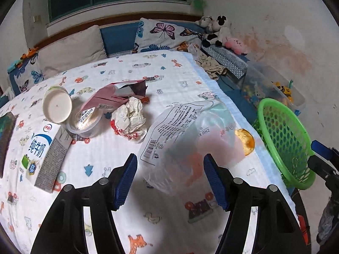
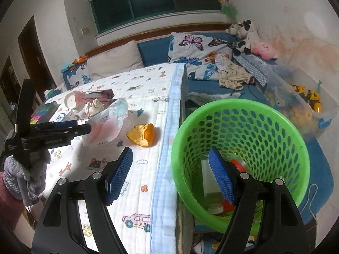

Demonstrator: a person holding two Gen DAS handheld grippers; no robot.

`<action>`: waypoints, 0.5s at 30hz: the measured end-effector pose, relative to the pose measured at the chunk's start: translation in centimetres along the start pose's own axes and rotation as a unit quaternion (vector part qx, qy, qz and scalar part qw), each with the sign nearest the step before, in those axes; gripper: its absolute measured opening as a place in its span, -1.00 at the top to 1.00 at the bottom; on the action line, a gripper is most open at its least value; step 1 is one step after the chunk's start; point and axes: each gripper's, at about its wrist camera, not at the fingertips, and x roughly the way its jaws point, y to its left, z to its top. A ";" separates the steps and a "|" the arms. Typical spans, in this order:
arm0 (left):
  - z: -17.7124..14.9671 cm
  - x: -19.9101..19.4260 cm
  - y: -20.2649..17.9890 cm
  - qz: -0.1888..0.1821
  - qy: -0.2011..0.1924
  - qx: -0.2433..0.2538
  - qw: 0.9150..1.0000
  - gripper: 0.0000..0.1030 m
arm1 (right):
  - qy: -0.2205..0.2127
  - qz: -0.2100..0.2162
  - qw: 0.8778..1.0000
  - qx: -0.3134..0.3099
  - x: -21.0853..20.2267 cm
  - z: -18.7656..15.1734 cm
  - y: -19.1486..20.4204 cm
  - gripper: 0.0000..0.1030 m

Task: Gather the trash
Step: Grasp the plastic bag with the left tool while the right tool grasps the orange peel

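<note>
Between the wide jaws of the left gripper [image 1: 170, 176] lies the plastic bag [image 1: 182, 139], stretching away ahead, not pinched yet. The right gripper [image 2: 171, 173], also wide and empty, hangs by the green basket [image 2: 281, 127], farther off.

A home bedroom: butterfly-print pillows [image 1: 165, 35], black-and-white plush cow toys [image 1: 218, 30], a cartoon-print white quilt [image 1: 169, 72], a dark window [image 2: 156, 0].
</note>
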 end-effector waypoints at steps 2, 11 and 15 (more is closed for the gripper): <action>0.1 0.8 -0.2 0.005 0.004 0.008 1.000 -0.23 | 0.005 0.001 1.000 -0.002 0.5 0.1 0.3 -0.45; -0.3 2.4 0.6 -0.018 0.023 -0.015 0.999 0.36 | 0.020 0.010 1.000 -0.021 2.6 0.4 1.6 -0.45; -0.6 1.3 1.2 -0.016 0.011 -0.020 1.000 0.52 | 0.026 0.015 0.999 -0.027 3.7 0.6 2.0 -0.44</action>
